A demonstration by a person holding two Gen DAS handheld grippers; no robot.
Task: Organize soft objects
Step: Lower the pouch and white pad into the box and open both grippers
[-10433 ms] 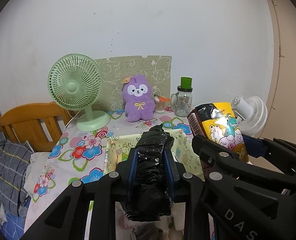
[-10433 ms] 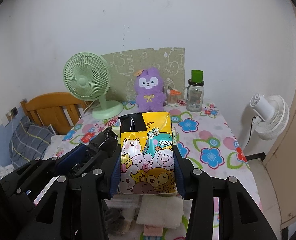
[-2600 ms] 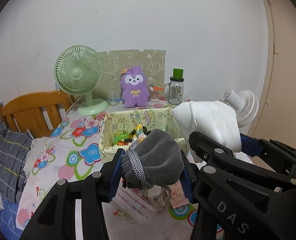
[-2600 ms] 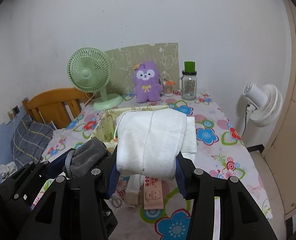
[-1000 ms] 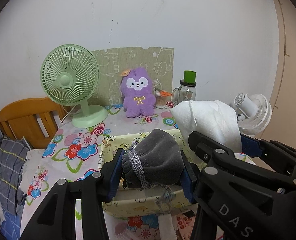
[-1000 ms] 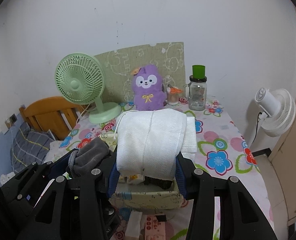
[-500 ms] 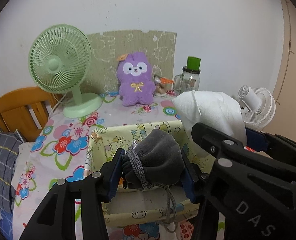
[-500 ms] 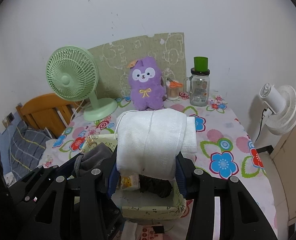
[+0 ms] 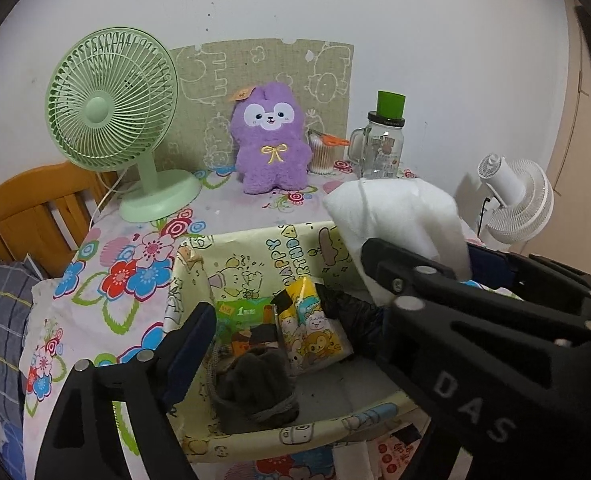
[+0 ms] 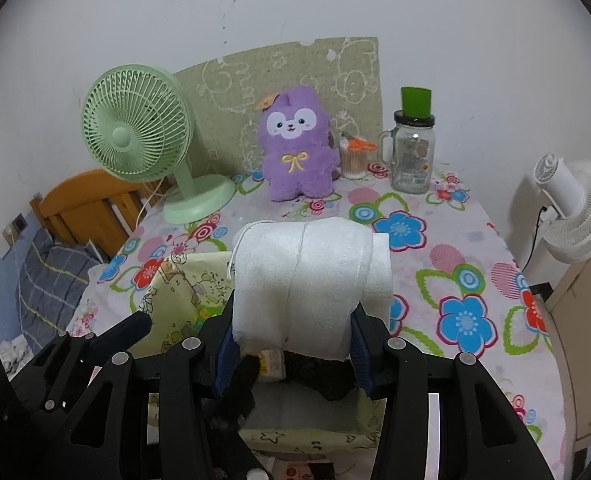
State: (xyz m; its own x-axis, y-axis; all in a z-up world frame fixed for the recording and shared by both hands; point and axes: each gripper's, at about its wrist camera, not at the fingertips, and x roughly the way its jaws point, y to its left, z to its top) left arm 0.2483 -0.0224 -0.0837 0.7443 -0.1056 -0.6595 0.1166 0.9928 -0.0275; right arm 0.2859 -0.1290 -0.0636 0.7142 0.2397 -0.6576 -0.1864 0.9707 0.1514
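Observation:
A yellow cartoon-printed box [image 9: 255, 248] stands on the flowered table. In it lie a green packet [image 9: 243, 316], a yellow animal-print packet [image 9: 315, 328], a black bag [image 9: 351, 312] and a grey drawstring pouch [image 9: 255, 384]. My left gripper [image 9: 291, 320] hangs over the box, its jaws opening. The pouch rests on the box floor below them, free of the pads. Its right finger is hidden behind the right gripper. My right gripper [image 10: 293, 316] is shut on a rolled white towel [image 10: 311, 272], held above the box [image 10: 183, 280]. The towel [image 9: 395, 216] shows in the left wrist view.
At the table's back stand a green fan [image 9: 111, 120], a purple plush [image 9: 271, 140], a cup of swabs [image 9: 321, 156] and a glass jar with a green lid [image 9: 383, 140]. A white fan [image 10: 575, 208] is off the right edge, a wooden bed frame [image 9: 27, 216] at the left.
The left jaws spread wide and the grey pouch dropped from them into the box. Both grippers came lower and closer over the box. The towel stays gripped.

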